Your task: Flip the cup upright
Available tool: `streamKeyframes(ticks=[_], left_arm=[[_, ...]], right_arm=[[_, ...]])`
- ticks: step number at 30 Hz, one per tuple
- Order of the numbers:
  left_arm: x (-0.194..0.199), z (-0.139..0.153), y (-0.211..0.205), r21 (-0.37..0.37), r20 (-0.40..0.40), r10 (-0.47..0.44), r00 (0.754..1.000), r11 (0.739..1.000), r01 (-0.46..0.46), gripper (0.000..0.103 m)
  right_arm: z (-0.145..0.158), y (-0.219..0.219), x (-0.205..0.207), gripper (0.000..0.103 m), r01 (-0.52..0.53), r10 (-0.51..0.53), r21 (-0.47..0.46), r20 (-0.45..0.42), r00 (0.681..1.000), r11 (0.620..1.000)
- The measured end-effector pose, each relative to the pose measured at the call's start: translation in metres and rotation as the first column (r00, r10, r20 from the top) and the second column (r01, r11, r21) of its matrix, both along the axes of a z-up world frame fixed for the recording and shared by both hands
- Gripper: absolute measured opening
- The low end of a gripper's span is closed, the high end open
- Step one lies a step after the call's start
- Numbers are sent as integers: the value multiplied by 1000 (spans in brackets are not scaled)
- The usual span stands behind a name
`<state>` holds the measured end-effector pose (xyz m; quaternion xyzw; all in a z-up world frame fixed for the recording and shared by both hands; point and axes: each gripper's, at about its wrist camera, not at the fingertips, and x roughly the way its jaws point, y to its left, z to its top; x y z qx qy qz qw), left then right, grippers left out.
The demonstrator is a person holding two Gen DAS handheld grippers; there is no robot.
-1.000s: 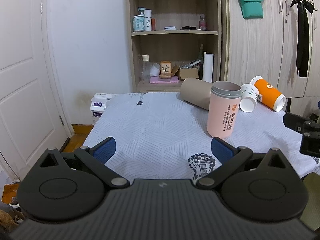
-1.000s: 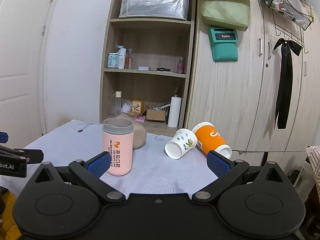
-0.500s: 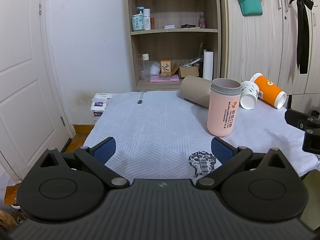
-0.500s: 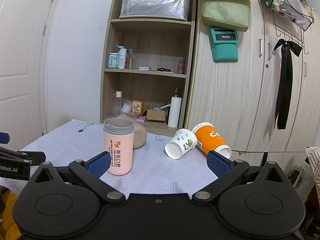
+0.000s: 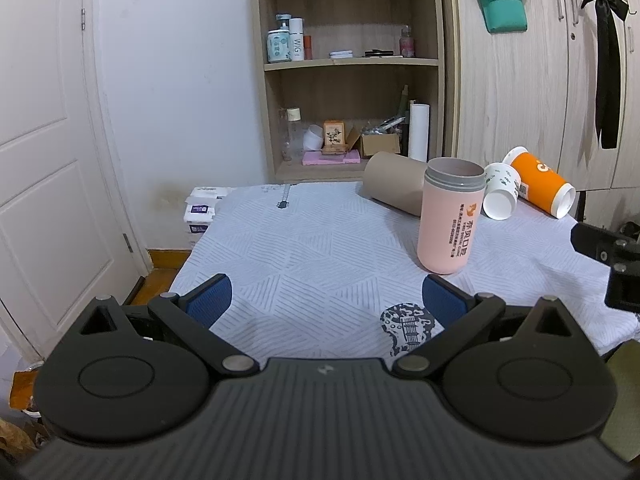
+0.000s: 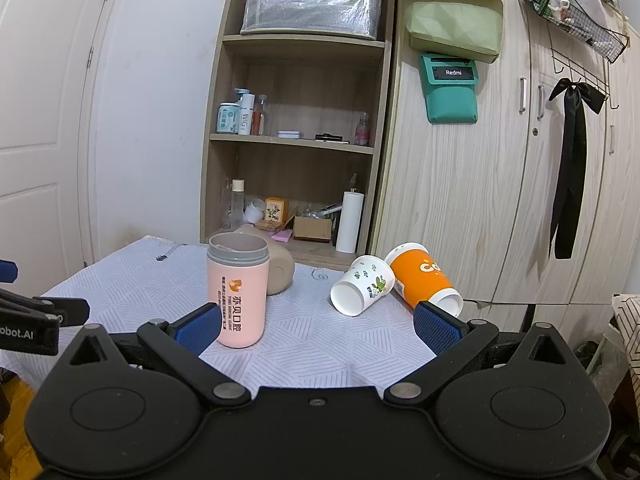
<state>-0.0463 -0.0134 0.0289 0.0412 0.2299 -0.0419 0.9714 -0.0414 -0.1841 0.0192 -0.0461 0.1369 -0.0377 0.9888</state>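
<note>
A pink cup [image 5: 448,216] [image 6: 238,292] with a grey rim stands upright on the white-clothed table [image 5: 320,248]. Behind it a brown cup [image 5: 394,188] [image 6: 280,276] lies on its side. To the right a white patterned paper cup [image 5: 500,194] [image 6: 362,290] and an orange cup [image 5: 540,186] [image 6: 424,284] lie on their sides, mouths toward me. My left gripper [image 5: 326,306] is open and empty near the table's front edge. My right gripper [image 6: 318,328] is open and empty, short of the cups.
A wooden shelf unit [image 6: 296,148] with bottles and boxes stands behind the table. A wardrobe [image 6: 480,200] with a teal pouch and a black ribbon is at the right. A white door [image 5: 48,160] is at the left. Tissue packs [image 5: 202,210] sit by the table's far left corner.
Both grippers have drifted slightly; the cups sit a little lower in the left wrist view. Nothing was gripped or moved.
</note>
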Motion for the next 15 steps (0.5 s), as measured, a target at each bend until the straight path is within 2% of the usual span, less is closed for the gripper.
streamKeyframes(ticks=[15], left_arm=[[-1, 2, 3, -16, 7, 9, 1000, 1000, -9, 103]], right_arm=[[0, -2, 0, 103, 3, -3, 0, -3, 1000, 1000]])
